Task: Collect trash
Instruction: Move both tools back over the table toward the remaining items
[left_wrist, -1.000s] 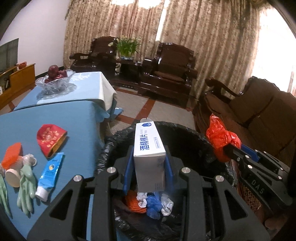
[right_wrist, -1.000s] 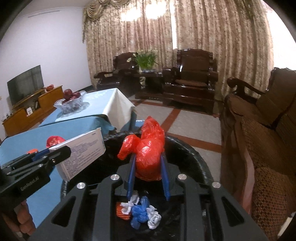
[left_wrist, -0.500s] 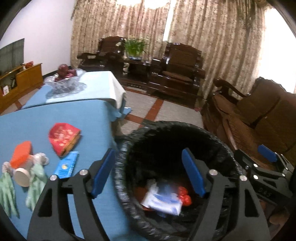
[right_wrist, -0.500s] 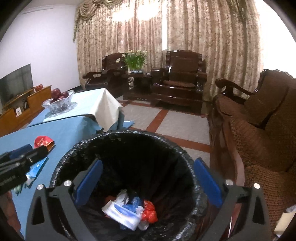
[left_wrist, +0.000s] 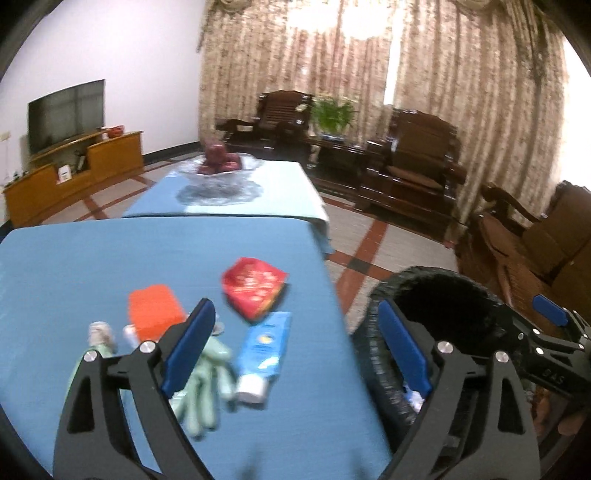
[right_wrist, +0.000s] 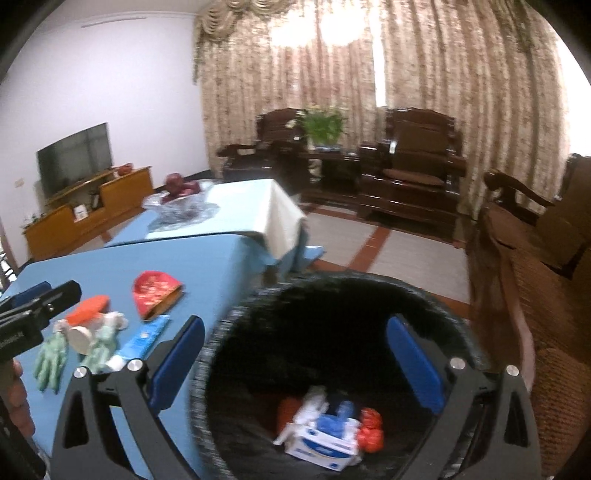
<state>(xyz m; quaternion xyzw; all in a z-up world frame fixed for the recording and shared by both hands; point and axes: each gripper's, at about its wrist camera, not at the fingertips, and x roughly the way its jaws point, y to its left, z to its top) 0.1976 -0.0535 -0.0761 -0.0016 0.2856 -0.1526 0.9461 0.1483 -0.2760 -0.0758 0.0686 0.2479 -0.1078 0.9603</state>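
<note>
My left gripper (left_wrist: 295, 343) is open and empty above the right edge of the blue table (left_wrist: 110, 266). Below it lie a blue tube (left_wrist: 264, 347), a red packet (left_wrist: 255, 286), an orange sponge (left_wrist: 155, 310) and green gloves (left_wrist: 207, 376). My right gripper (right_wrist: 295, 360) is open and empty over the black-lined trash bin (right_wrist: 424, 295). Inside the bin lie a white box (right_wrist: 321, 445), a red bag (right_wrist: 369, 430) and blue-white scraps (right_wrist: 332, 417). The bin rim (left_wrist: 436, 280) shows right of the table in the left wrist view.
A glass fruit bowl (left_wrist: 218, 168) stands on the far table. Dark wooden armchairs (left_wrist: 413, 166) line the curtain wall. A brown sofa (right_wrist: 546, 280) stands right of the bin. A TV cabinet (left_wrist: 74, 170) is at the left wall.
Both grippers opened and dropped the white box and the red bag into the bin. My left gripper has since swung left over the table items.
</note>
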